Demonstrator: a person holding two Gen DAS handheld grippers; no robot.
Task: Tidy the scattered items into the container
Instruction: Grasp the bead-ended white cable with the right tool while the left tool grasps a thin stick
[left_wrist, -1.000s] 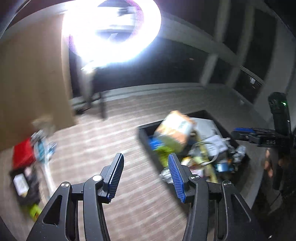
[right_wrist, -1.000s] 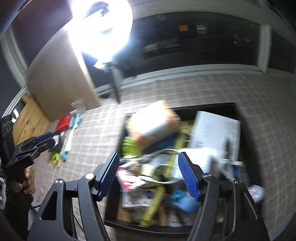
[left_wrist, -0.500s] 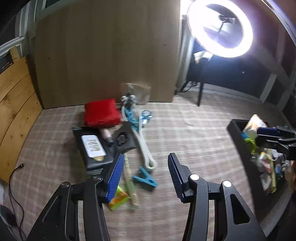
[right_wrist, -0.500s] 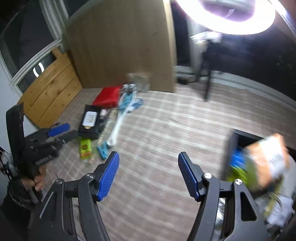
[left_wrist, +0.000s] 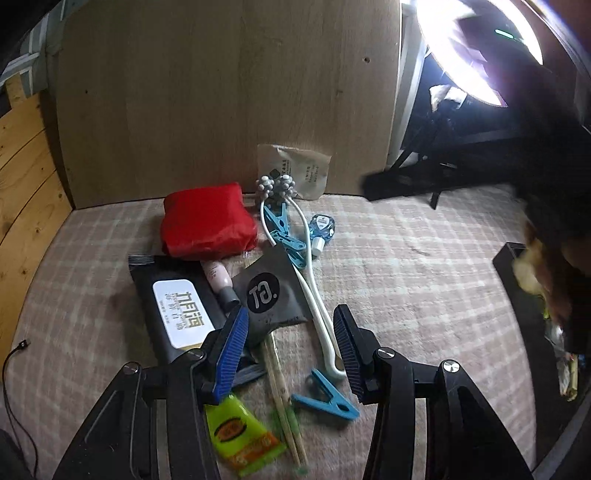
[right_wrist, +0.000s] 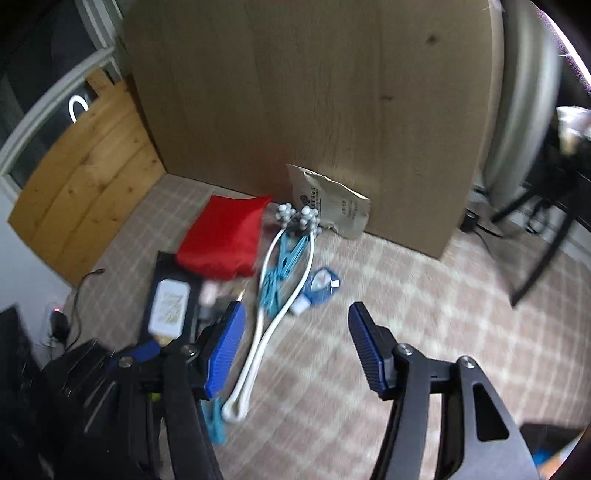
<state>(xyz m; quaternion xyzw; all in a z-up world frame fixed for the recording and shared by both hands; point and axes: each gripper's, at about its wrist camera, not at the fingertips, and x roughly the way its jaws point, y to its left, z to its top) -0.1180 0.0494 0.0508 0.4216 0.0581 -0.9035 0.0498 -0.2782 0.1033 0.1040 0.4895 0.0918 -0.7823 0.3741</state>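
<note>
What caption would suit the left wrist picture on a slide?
Open left gripper poised above scattered items: red pouch, black wipes pack, blue clothespin.

Both tongs (left_wrist: 291, 347) – black frames, ribbed blue pads (right_wrist: 225, 350), silver screws (left_wrist: 451, 366).

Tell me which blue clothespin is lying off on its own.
The blue clothespin nearest the left gripper, beside the chopsticks. The other blue clothespins lie bunched inside the white massager's loop.

Both hand-held grippers tilted downward: left hand-held gripper (left_wrist: 290, 343) parted with nothing gripped, right hand-held gripper (right_wrist: 295, 341) closing, jaws empty.
</note>
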